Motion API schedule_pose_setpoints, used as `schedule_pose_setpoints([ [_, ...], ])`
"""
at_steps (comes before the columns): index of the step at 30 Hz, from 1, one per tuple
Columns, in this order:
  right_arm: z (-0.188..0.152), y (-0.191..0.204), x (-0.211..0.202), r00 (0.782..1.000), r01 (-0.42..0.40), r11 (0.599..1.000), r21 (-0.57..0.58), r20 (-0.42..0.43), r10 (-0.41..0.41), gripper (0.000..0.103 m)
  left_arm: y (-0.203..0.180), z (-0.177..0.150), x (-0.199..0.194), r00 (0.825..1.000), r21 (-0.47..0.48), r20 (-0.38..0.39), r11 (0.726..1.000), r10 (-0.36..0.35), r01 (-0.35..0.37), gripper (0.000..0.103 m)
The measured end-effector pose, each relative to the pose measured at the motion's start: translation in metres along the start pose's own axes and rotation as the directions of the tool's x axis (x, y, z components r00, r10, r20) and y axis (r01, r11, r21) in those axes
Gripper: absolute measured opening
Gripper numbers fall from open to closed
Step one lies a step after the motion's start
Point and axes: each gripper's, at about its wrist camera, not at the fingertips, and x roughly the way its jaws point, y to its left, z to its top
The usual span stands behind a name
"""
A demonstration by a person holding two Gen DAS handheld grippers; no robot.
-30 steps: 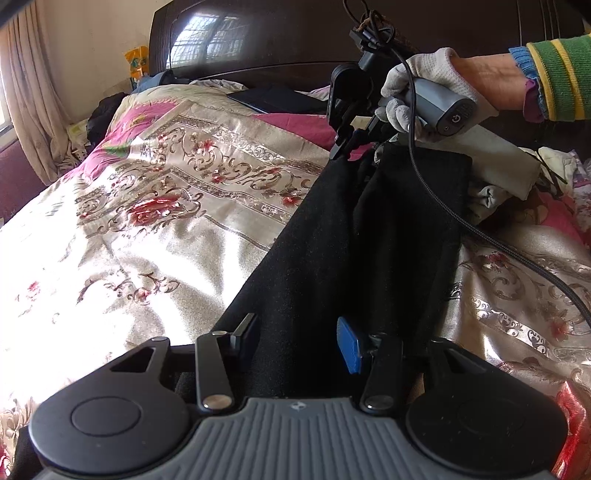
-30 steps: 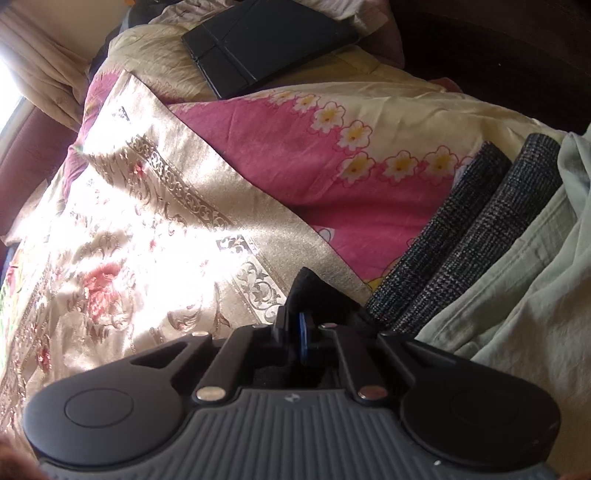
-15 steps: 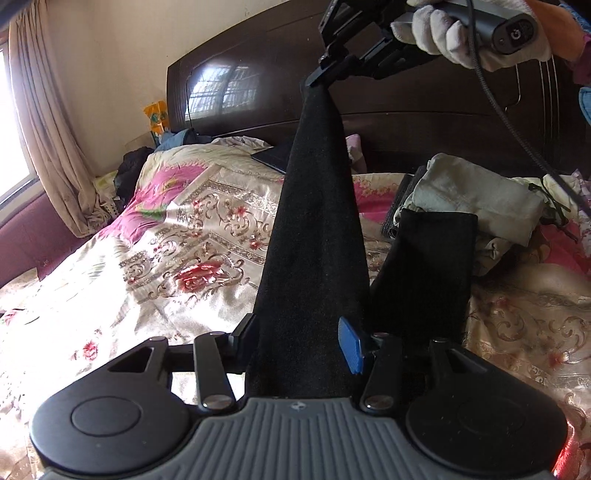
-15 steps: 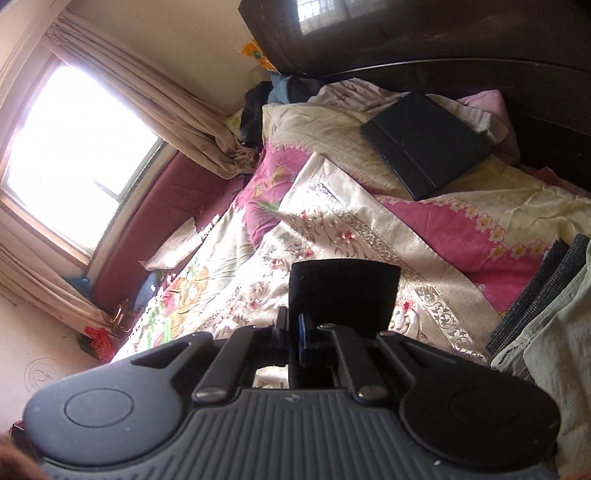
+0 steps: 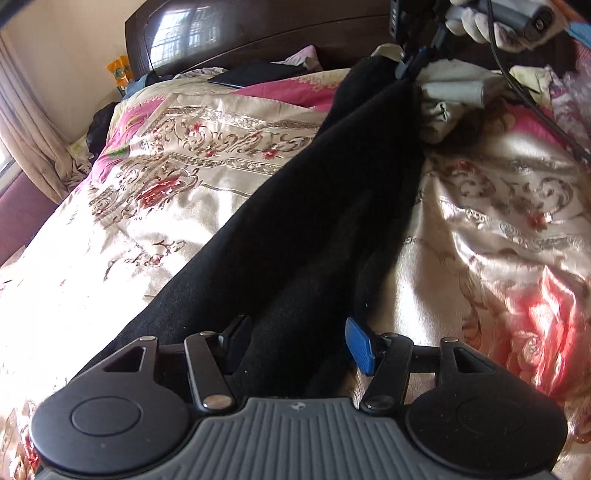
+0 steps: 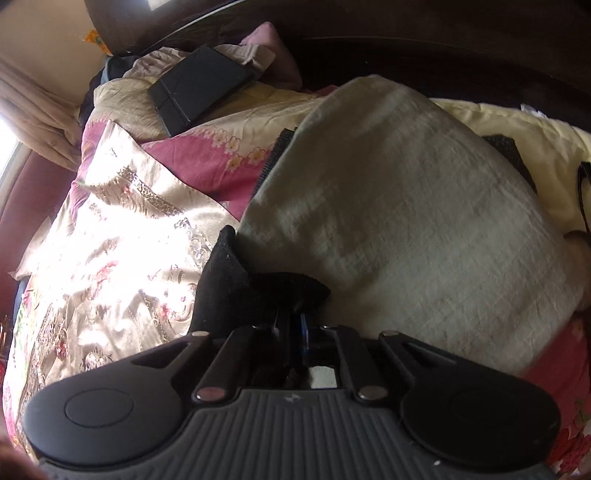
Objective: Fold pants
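Note:
Black pants [image 5: 314, 221] lie stretched in a long band across the flowered bedspread [image 5: 184, 177], from my left gripper up to my right one. The left gripper [image 5: 297, 343] straddles the near end; its jaws are opening, and the blue pad [image 5: 360, 347] shows bare beside the cloth. A gloved hand [image 5: 476, 26] holds the right gripper [image 5: 410, 66] at the far end. In the right wrist view that gripper [image 6: 293, 325] pinches a bunched fold of the pants [image 6: 236, 291], its jaws starting to open.
A folded pale green garment [image 6: 406, 221] lies under the right gripper, on dark checked cloth [image 6: 273, 158]. A dark flat case [image 6: 199, 88] rests by the pillows. The dark headboard [image 5: 258, 33] stands behind. A black cable [image 5: 535, 103] trails from the right gripper.
The right gripper, raised high half a second ago with the pants hanging, has come down to the folded clothes, laying the pants across the bed. The left jaws stand wider.

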Motion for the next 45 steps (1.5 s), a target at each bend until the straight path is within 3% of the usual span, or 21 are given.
schedule_pose_setpoints([
  [2,0.000,0.018,-0.016,0.997,0.058,0.990,-0.125,0.056,-0.052,0.015,-0.003,-0.005,-0.003,1.000,-0.003,-0.002,1.000,0.003,-0.003,0.071],
  [5,-0.015,0.033,-0.044,0.994,0.049,0.972,-0.230,0.111,-0.024,0.015,-0.002,-0.014,-0.008,1.000,-0.032,-0.004,0.999,0.030,-0.030,0.071],
  [7,-0.039,0.041,-0.050,0.999,-0.021,0.964,-0.263,0.041,0.034,0.015,0.003,-0.020,-0.011,0.999,-0.059,-0.013,0.997,0.050,-0.051,0.070],
  [9,-0.070,0.052,-0.039,0.993,-0.108,0.952,-0.287,-0.085,0.087,0.015,0.009,-0.025,-0.013,0.998,-0.090,-0.016,0.994,0.053,-0.054,0.070],
  [12,-0.119,0.067,-0.001,0.953,-0.208,0.937,-0.279,-0.274,0.130,0.015,0.014,-0.032,-0.016,0.998,-0.099,-0.010,0.993,0.066,-0.067,0.070],
  [17,-0.148,0.065,0.057,0.921,-0.235,0.962,-0.137,-0.348,0.175,0.015,0.010,-0.036,-0.003,0.996,-0.016,0.023,0.996,0.089,-0.088,0.070],
  [19,-0.148,0.062,0.065,0.918,-0.241,0.966,-0.095,-0.345,0.195,0.015,0.007,-0.035,0.007,0.996,0.007,0.021,0.996,0.090,-0.090,0.069],
  [23,-0.146,0.065,0.065,0.914,-0.264,0.963,-0.058,-0.333,0.231,0.016,0.010,-0.029,0.016,0.997,-0.009,0.000,0.997,0.080,-0.080,0.039],
  [26,-0.145,0.063,0.053,0.916,-0.269,0.962,-0.051,-0.322,0.239,0.018,0.016,-0.028,0.012,0.997,-0.020,0.000,0.997,0.079,-0.079,0.029],
  [30,-0.144,0.058,0.034,0.924,-0.282,0.958,-0.049,-0.282,0.258,0.027,0.023,-0.027,0.017,0.998,-0.049,-0.012,0.997,0.065,-0.065,0.024],
  [32,-0.148,0.062,0.034,0.909,-0.311,0.949,-0.044,-0.304,0.283,0.027,0.026,-0.026,0.018,0.998,-0.071,-0.015,0.995,0.062,-0.063,0.023],
  [35,-0.155,0.065,0.049,0.906,-0.311,0.950,-0.028,-0.312,0.288,0.028,0.031,-0.025,0.015,0.999,-0.112,-0.014,0.993,0.041,-0.042,0.023],
  [40,-0.163,0.063,0.080,0.875,-0.352,0.929,0.117,-0.311,0.371,0.033,0.035,-0.022,0.009,1.000,-0.130,-0.004,0.991,0.025,-0.025,0.022],
  [42,-0.164,0.062,0.086,0.879,-0.344,0.929,0.134,-0.302,0.369,0.028,0.037,-0.022,0.009,1.000,-0.137,-0.004,0.990,0.016,-0.017,0.022],
  [43,-0.163,0.062,0.087,0.883,-0.338,0.931,0.139,-0.296,0.365,0.022,0.038,-0.022,0.008,1.000,-0.132,-0.002,0.991,0.013,-0.013,0.022],
  [44,-0.162,0.061,0.086,0.883,-0.341,0.928,0.150,-0.289,0.371,0.005,0.037,-0.022,0.008,1.000,-0.126,-0.001,0.992,0.010,-0.010,0.022],
  [45,-0.159,0.061,0.083,0.879,-0.350,0.923,0.159,-0.284,0.382,0.005,0.037,-0.021,0.007,1.000,-0.122,0.001,0.992,0.009,-0.008,0.022],
])
